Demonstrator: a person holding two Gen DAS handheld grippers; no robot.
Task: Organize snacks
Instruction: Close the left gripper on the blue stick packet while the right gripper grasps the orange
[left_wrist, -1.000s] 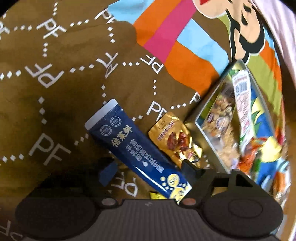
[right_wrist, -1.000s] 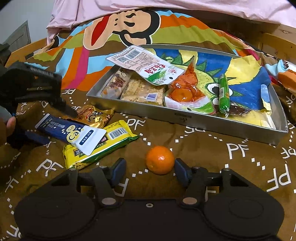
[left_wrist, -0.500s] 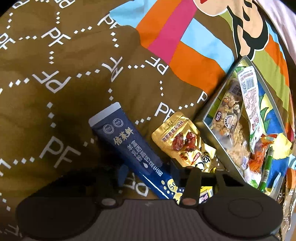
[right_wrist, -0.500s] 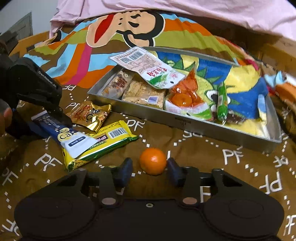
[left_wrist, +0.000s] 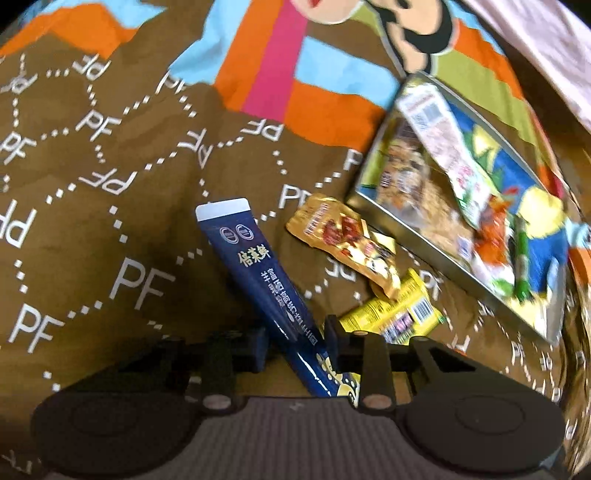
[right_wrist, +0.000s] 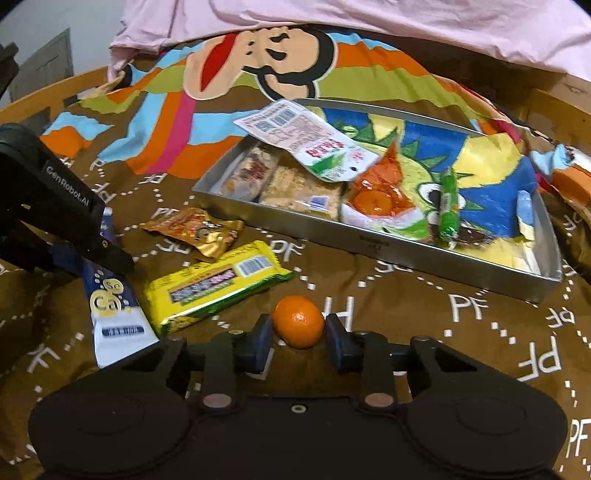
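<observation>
Beside the metal tray (right_wrist: 373, 242), our left tool (left_wrist: 295, 341) has just closed on the blue "Ca" sachet (left_wrist: 258, 273); our right tool (right_wrist: 297, 341), also closing, seems to pinch the mandarin (right_wrist: 298, 321) on the "PF" bedspread (right_wrist: 406, 306).

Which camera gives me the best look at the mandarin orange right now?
The right wrist view. The mandarin orange sits whole and sharp between the fingers of the right hand-held gripper, whose jaws have just been closing around it. The left wrist view does not show it at all.
</observation>
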